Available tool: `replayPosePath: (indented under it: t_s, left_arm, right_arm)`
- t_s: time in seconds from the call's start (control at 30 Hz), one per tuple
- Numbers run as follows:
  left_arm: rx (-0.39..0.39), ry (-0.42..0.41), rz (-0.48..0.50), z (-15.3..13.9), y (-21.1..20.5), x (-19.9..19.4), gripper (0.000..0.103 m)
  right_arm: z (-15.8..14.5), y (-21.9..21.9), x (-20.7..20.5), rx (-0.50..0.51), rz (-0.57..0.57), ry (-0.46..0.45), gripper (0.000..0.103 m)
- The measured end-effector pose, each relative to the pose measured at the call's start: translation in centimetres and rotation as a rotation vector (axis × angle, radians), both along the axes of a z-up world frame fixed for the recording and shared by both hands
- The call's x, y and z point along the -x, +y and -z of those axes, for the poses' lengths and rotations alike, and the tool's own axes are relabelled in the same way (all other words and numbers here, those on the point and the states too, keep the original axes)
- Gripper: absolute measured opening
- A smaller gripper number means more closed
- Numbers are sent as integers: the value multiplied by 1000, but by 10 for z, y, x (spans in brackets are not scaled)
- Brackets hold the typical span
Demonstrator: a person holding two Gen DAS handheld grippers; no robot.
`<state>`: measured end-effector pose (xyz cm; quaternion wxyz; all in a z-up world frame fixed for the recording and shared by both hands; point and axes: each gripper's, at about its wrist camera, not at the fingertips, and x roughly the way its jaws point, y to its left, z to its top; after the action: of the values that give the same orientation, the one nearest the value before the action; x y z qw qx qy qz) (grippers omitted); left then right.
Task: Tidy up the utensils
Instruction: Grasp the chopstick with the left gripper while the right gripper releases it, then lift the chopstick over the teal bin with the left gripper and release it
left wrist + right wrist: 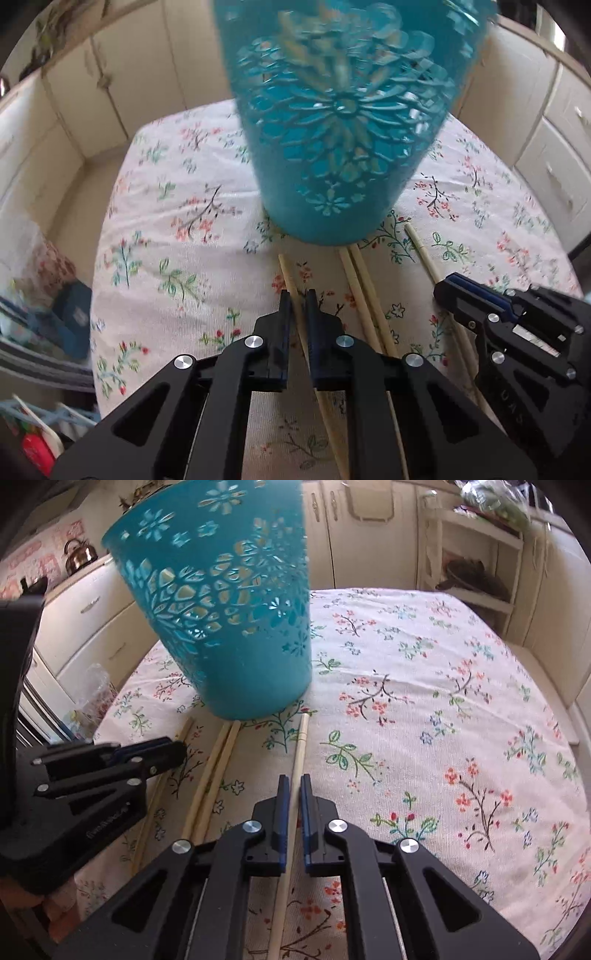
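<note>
A teal cut-out flower basket point(332, 147) point(229, 627) stands upright on the floral tablecloth. Several pale wooden chopsticks lie side by side in front of it, pointing at its base. My left gripper point(298, 297) is shut on the leftmost chopstick point(286, 269), which runs between its pads down on the cloth. My right gripper point(294, 780) is shut on the rightmost chopstick point(301, 746) in the same way. Between them a middle pair of chopsticks point(354, 273) point(225, 746) lies untouched. Each wrist view shows the other gripper at its side: the right gripper point(448, 284) and the left gripper point(173, 749).
The tablecloth point(443, 701) stretches wide to the right of the basket. Cream cabinets point(122, 74) ring the table. A kettle point(77, 554) sits on a counter at far left, and an open shelf unit point(476, 572) stands at back right. Blue clutter point(70, 317) lies off the table's left edge.
</note>
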<state>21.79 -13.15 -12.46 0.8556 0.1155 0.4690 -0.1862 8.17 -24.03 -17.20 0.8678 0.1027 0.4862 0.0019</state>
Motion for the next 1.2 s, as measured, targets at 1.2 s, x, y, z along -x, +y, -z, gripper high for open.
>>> replayPosePath:
  t_s: [1.2]
  left_arm:
    - [154,-150,123,-57,18,64,5]
  right_arm:
    - [2,-14,0,-88,23,-12,9]
